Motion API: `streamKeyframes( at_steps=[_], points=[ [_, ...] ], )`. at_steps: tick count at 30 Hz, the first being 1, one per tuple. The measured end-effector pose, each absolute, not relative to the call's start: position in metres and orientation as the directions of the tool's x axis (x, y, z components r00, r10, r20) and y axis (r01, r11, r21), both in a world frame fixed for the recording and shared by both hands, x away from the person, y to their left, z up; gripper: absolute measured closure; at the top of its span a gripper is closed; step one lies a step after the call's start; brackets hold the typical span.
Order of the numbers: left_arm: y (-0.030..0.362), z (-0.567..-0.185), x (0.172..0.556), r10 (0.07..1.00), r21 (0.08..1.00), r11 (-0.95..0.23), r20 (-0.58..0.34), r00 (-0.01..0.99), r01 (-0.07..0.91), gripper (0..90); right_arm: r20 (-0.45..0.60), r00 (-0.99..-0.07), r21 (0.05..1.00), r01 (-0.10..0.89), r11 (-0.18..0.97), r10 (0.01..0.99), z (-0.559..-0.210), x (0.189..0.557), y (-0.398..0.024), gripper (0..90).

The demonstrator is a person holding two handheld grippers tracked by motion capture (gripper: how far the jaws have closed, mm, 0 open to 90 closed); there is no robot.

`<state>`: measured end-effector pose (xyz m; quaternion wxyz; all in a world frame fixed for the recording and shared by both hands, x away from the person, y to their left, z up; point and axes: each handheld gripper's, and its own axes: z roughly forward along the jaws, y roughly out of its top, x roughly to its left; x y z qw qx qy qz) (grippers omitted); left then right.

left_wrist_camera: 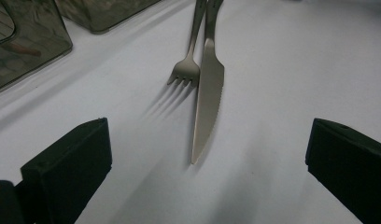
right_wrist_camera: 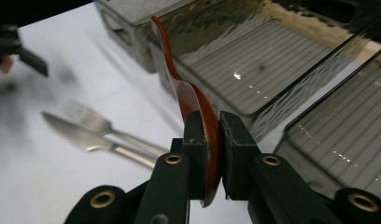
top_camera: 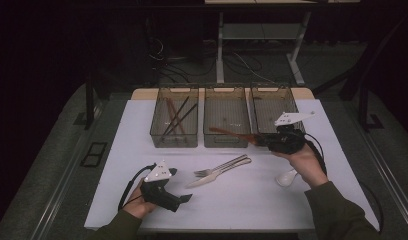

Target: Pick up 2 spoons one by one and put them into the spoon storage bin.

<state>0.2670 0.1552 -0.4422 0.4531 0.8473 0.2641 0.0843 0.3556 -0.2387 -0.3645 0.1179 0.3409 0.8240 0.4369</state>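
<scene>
The high view looks forward and down from above the person's side, taking in the whole white bench and three bins. The left gripper view sits low and close, facing the fork and knife. The right gripper view, equally close, shares that cutlery and faces the bins.

The person's left hand is resting low near the table's front edge, holding the black left gripper level with its jaws standing wide apart. The right hand is carrying the black right gripper raised, pointing leftward, its jaws pressing closed. Both olive-sleeved forearms are entering from below.
</scene>
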Motion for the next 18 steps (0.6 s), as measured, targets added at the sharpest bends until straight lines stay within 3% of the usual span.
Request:
streamKeyframes(
  at_steps=[18],
  points=[
    [0.155,-0.443,0.267,0.521,0.816,-0.440,-0.107,0.847,0.374,0.0,0.037,-0.619,0.798,0.491,0.350,0.784,-0.362,0.414,-0.206,81.4]
  ],
)
